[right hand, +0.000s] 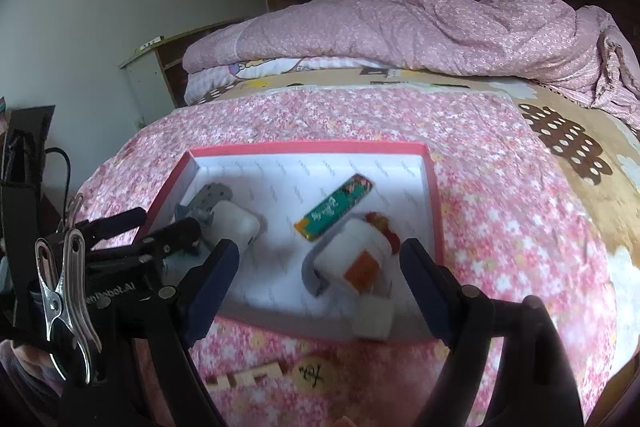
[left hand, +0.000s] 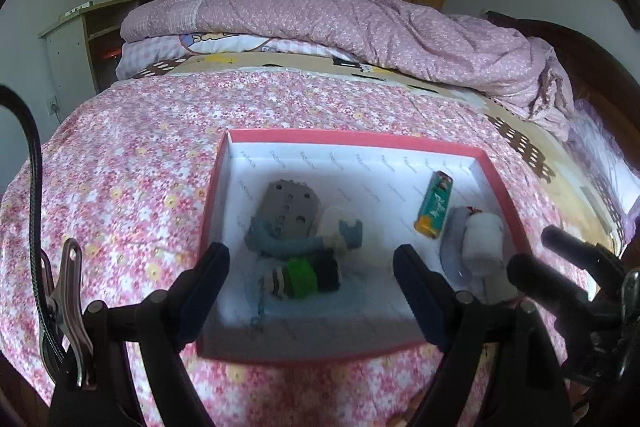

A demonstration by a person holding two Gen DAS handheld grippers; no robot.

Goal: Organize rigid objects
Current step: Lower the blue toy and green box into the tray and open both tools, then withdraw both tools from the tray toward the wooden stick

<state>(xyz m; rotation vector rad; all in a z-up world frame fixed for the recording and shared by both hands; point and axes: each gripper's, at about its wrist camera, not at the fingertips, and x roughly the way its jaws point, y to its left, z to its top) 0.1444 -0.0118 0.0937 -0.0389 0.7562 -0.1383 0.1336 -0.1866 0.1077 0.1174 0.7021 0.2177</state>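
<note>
Everything small already sits inside the red-rimmed box (left hand: 218, 183) on the bed (left hand: 132, 155), so this looks like the tidy-it-up stage, and both grippers hang over its near edge. The left gripper (left hand: 310, 291) is spread wide with nothing between its fingers; dead ahead of it, just past the fingertips, lies a blurry pile: a grey block with holes (left hand: 288, 207), a teal piece wrapped round it, and a green and black block (left hand: 308, 277) nearest the gap. Those look like hard plastic, light and stiff, so I'd guess they pinch fine across their flat sides, though the pile could shift if one piece gets tugged. The right gripper (right hand: 316, 283) is also wide open and holding nothing, and the white bottle (right hand: 356, 259) with an orange label lies on its side right between its fingers, resting on what looks like a grey ring, red bit at its far end. My guess is it's light, smooth plastic that wants to roll or squirt out, so grabbing across the middle of the body beats the cap end. Further ahead of the right gripper and slightly left lies the green and orange lighter-like stick (right hand: 336, 209), angled, apart from the bottle; slim and rigid, best taken across its narrow width. A rounded white case (right hand: 236, 227) sits ahead-left of that gripper, near the left gripper's tips, probably slick too.
</note>
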